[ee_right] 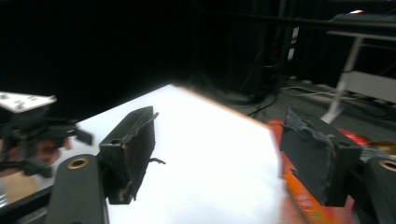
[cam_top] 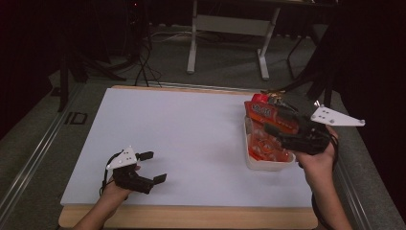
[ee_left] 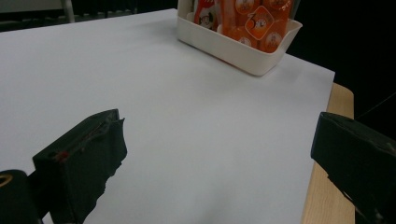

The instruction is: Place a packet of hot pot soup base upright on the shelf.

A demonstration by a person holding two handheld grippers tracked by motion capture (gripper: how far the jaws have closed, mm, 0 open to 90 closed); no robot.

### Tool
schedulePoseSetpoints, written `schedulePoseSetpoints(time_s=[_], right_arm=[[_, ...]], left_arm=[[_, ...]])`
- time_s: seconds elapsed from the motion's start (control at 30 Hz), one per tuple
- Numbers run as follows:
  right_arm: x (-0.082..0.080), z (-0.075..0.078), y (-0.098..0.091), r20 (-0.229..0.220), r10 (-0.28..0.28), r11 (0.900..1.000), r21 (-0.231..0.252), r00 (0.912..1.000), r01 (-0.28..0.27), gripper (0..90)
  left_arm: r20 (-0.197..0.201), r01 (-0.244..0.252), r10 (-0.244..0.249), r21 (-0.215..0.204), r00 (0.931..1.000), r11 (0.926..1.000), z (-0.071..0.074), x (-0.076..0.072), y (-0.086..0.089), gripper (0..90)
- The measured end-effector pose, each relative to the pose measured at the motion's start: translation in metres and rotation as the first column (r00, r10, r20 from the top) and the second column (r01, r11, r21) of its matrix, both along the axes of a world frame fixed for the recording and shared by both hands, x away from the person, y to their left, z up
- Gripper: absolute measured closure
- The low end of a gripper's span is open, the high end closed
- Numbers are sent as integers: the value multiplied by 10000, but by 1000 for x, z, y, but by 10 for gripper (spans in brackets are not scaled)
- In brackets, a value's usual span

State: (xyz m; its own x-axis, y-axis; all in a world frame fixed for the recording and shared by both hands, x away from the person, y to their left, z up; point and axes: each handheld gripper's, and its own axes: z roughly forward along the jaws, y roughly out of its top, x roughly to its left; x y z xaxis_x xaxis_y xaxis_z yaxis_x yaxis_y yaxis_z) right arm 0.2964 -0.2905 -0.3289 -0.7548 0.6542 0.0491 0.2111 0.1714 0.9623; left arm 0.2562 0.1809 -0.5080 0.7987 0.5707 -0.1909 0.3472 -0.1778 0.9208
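Tray [cam_top: 266, 166]: white plastic bin, sitting at the right edge of the tabletop [cam_top: 191, 139], long axis running from the person's side toward the far edge.
Packets [cam_top: 262, 143]: orange snack packets, standing packed inside the tray; in the left claw's view they are showing upright behind the near wall [ee_left: 243, 18].
Top packet [cam_top: 261, 111]: red-orange, leaning out over the tray's far end, lying just ahead of the right claw.
Right claw [cam_top: 282, 123]: hovering above the tray's far half, pointing away from the person and leftward; jaws standing wide apart, nothing pinched between them. In its own view, an orange packet edge [ee_right: 303, 198] is passing under the right-hand jaw, untouched as far as can be told; that view is blurring.
Left claw [cam_top: 154, 166]: resting low over the near-left tabletop, jaws spread wide, holding nothing, pointing right toward the tray.
Bearing: packets lying directly beneath and just ahead of the right claw; well apart from the left claw, across bare tabletop.
Nearer hand: the right, by a wide margin.
Judgement: any next grasp is probably calling for the right claw to drop straight down onto a packet's top edge.
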Motion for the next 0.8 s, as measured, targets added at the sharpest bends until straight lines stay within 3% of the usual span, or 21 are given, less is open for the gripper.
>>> schedulePoseSetpoints(time_s=[0.27,0.4,0.43,0.57,0.8], right_arm=[[-2,-27,25,-602,828,9966,57,9947,-826,131],[-1,-38,30,-858,983,9952,61,9914,-981,134],[-1,-49,33,-1023,1057,9944,123,9891,-1050,135],[-1,-65,38,-1191,1200,9928,155,9856,-1189,135],[-1,-95,48,-1457,1244,9915,-206,9815,-1287,139]], left_arm=[[51,8,-8,-20,10000,10000,1,-1,1,25],[53,20,-20,11,10000,10000,1,-1,0,25],[61,43,-43,15,10000,10000,1,-1,0,25],[54,46,-46,3,10000,10000,0,-1,0,25],[94,66,-66,41,9999,10000,0,-2,-1,25]])
